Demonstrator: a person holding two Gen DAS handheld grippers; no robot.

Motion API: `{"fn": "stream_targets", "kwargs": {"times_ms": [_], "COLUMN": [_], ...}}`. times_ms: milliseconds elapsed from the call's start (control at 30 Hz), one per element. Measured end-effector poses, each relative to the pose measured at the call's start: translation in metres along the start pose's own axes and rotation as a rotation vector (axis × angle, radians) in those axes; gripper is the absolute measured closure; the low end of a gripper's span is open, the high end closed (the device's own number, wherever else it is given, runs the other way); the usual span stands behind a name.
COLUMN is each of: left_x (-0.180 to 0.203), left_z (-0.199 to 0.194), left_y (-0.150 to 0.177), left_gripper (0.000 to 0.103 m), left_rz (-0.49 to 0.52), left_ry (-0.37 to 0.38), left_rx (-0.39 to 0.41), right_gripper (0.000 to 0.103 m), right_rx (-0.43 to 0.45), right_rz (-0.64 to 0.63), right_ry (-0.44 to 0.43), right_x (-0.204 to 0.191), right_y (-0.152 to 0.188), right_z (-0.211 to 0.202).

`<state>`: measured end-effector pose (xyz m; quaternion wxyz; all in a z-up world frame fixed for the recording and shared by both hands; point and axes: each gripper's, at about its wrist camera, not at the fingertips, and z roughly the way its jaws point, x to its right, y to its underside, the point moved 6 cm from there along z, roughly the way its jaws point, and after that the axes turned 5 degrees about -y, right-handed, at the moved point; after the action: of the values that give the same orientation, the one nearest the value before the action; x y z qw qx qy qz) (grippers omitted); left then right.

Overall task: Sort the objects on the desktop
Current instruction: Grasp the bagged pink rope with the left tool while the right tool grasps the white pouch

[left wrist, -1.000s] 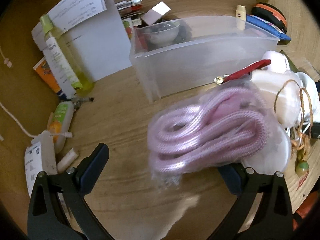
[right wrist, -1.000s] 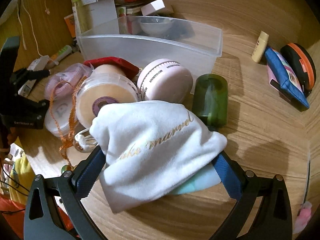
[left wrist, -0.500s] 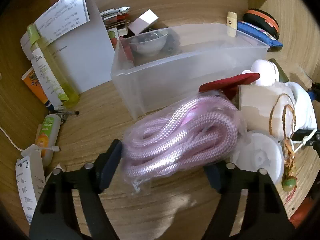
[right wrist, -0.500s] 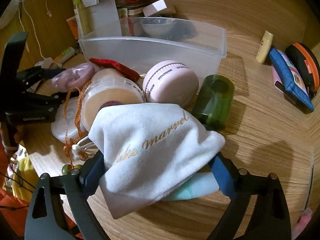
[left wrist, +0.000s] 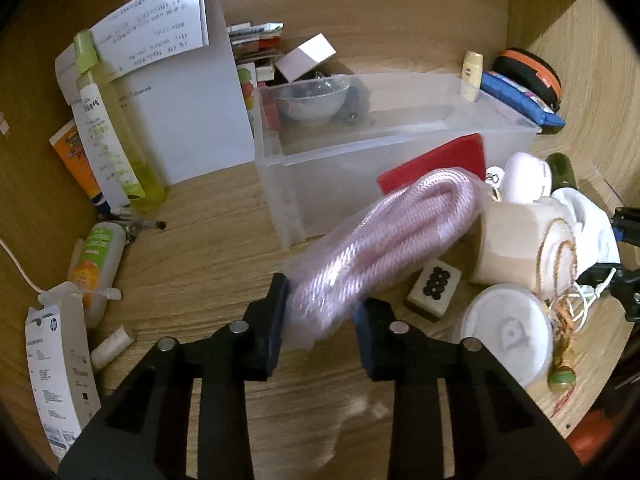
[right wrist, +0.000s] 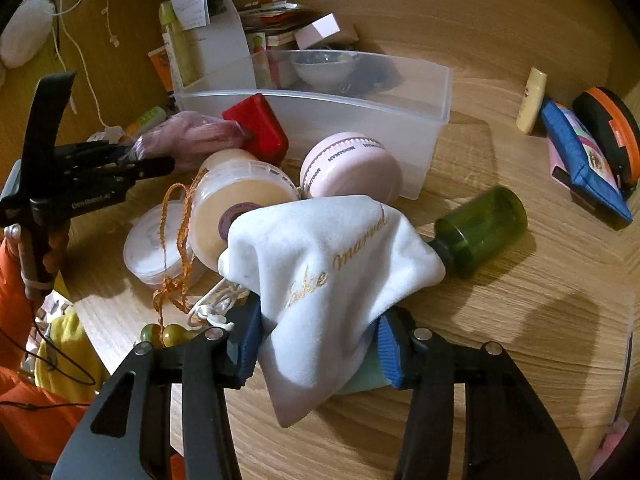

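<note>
In front of the clear bin (left wrist: 400, 160), on the wooden desk (left wrist: 192, 248): both grippers loaded. Left gripper (left wrist: 322, 322), jaws just closed, clamped on one end of the bagged pink rope (left wrist: 384, 232); far end of the bag up against the red block (left wrist: 436, 160) and the tan tub (left wrist: 516, 248). Right gripper (right wrist: 318, 346), jaws just closed, clamped on the white cloth pouch (right wrist: 332, 272), something pale green under it; pouch draped against the tan tub (right wrist: 236, 204), the pink round case (right wrist: 348, 168) and the neck of the green bottle (right wrist: 480, 228).

Risks, judged from this:
- Slippery plastic bag held at one end only; likely to slide out or swing on the lift.
- Loose end of the bag apt to drag the red block, or tip the tub onto the domino tile (left wrist: 434, 286).
- Soft pouch, grip possibly on cloth alone; contents may drop out of the fold.
- Orange cord (right wrist: 176, 248) and white string (right wrist: 212, 312) lying just beside the right jaws; snag could pull the beads and lid along.
- Green bottle on its side, free to roll if nudged.
- Both grippers close together; possible collision on the way to the bin.
</note>
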<state>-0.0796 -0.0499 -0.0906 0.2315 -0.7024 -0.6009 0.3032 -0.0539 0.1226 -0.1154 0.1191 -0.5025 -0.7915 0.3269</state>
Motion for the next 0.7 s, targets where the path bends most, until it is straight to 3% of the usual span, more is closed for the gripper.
{"fn": "stream_targets", "kwargs": {"times_ms": [500, 600, 700], "left_x": [-0.008, -0.005, -0.002], "left_z": [-0.028, -0.028, -0.025], "left_y": [0.009, 0.013, 0.011], "left_gripper": [0.080, 0.080, 0.059], "left_rz": [-0.038, -0.004, 0.027], "left_ry": [0.024, 0.033, 0.042], "left_rx": [0.015, 0.002, -0.010], "right_gripper": [0.060, 0.059, 0.059], "right_rx": [0.089, 0.099, 0.098], "right_rz": [0.040, 0.048, 0.061], "right_ry": [0.021, 0.021, 0.008], "right_x": [0.018, 0.021, 0.024], "right_y": [-0.020, -0.024, -0.025], "right_z": [-0.023, -0.025, -0.025]}}
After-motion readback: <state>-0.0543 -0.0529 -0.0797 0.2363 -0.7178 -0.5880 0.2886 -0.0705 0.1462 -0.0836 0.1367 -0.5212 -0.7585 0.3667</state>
